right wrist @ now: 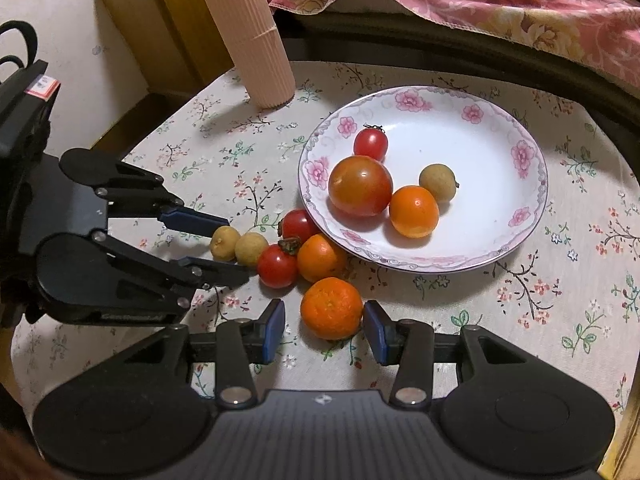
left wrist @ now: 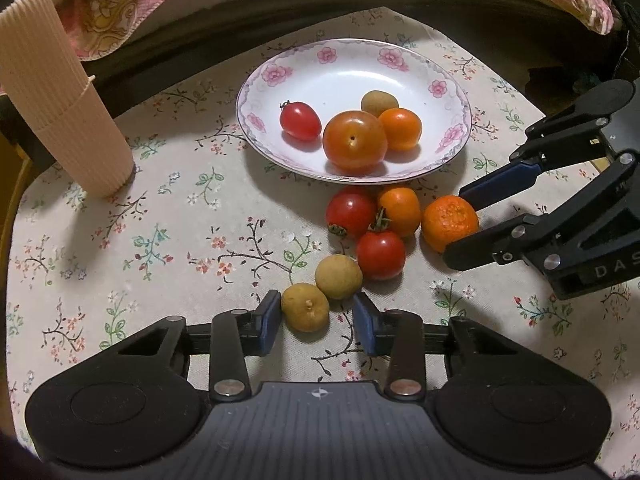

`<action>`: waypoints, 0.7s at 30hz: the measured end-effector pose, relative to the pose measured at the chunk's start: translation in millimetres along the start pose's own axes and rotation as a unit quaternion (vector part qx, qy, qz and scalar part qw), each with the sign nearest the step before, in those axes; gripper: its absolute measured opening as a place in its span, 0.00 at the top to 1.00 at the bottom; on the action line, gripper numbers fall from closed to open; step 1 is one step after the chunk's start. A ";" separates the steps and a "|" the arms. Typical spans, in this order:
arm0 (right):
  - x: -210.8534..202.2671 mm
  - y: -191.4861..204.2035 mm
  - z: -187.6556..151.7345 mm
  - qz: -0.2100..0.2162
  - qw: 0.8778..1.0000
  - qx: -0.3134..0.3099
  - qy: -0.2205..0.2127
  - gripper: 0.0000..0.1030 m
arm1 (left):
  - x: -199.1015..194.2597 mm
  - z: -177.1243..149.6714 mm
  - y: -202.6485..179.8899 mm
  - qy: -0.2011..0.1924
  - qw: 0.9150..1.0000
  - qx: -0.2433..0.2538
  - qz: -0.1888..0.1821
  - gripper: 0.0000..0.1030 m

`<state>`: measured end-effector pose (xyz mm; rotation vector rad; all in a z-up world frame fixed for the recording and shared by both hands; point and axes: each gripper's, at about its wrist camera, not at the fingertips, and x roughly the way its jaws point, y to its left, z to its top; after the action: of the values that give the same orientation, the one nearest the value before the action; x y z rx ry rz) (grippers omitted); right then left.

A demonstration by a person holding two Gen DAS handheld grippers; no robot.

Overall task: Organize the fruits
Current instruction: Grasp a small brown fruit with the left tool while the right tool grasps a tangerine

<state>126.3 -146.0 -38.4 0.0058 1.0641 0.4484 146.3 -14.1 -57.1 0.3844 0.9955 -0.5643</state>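
Jaws of the left gripper [left wrist: 316, 316] stand open around a longan [left wrist: 305, 307]: one pad [left wrist: 269, 322] is against its skin, while cloth shows between the fruit and the other pad. The right gripper [right wrist: 324, 306] brackets a mandarin [right wrist: 331, 308] the same way, one pad at the peel and a sliver of cloth showing on the other side, so I judge that neither fruit is clamped yet. Both fruits lie on the table [left wrist: 160, 220] toward its near edge, in a loose cluster just below the plate [left wrist: 276, 74], which sits nearer the far edge and already holds four fruits. The longan looks light, hard-shelled and round, so it is likely to roll or squirt out of flat pads; it is best taken across its widest part, low and centred, clear of the stem nub. A second longan [left wrist: 338, 276] touches it, with a tomato [left wrist: 381, 254] just beyond, so a nudge may set the row rolling. The mandarin seems heavier and softer, and its pebbled, dimpled peel should grip well but give under pressure. A squeeze across its middle, only firm enough to lift, ought to spare it bruising. It lies at the cluster's outer end, close to a small orange fruit [left wrist: 399, 211], so it should lift away without disturbing much.
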 end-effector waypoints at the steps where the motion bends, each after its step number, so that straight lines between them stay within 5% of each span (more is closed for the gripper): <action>1: 0.2 -0.3 0.2 0.000 1.000 0.000 0.000 0.58 | 0.7 0.0 0.8 0.000 1.000 0.000 -0.001 0.52; 7: 1.4 0.2 -0.5 0.000 1.000 -0.007 0.004 0.58 | 1.8 0.5 0.4 -0.004 1.000 -0.002 0.001 0.50; 21: 2.5 1.8 -0.6 0.002 1.000 -0.013 0.007 0.57 | -6.9 -5.2 -8.1 0.009 1.000 0.006 0.003 0.67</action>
<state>126.2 -143.6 -40.5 -0.0189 1.0728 0.4671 134.9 -15.9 -54.1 0.4037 1.0086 -0.5622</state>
